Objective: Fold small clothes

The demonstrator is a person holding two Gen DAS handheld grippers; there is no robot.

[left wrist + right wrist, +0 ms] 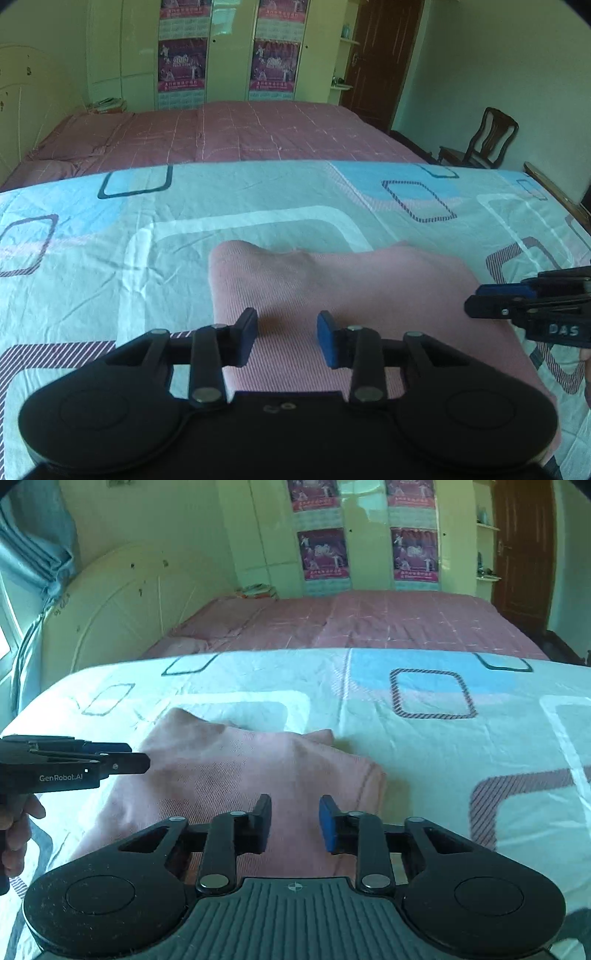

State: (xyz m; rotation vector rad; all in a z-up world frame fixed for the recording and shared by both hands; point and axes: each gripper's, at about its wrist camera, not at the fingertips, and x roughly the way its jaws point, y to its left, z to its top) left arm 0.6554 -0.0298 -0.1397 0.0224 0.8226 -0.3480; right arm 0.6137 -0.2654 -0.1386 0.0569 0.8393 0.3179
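Garment: a pink ribbed cloth (354, 295), folded into a rough rectangle, lies flat on the patterned sheet (110, 229); its far edge rises in two soft bumps
Surface: light blue and white sheet with rounded-square outlines, spread over a raised flat surface; what is under it is hidden
Left hand-held gripper (287, 338): over the near left part of the cloth, fingers apart with a clear gap, nothing between them; whether the tips touch the fabric cannot be told
Right hand-held gripper (295, 821): over the near right part of the cloth, close to its right edge, fingers apart, nothing gripped
Cross views: in the left wrist view the right hand-held gripper enters from the right edge at the cloth's right side; in the right wrist view the left one comes in from the left over the cloth's left side, with the person's hand (16, 834) below it
Background: a bed (258, 133) with a pink checked cover beyond the sheet, pale wardrobe doors carrying posters (181, 64), a brown door (384, 55), a dark wooden chair (484, 138) at right, a blue curtain (33, 539) at left
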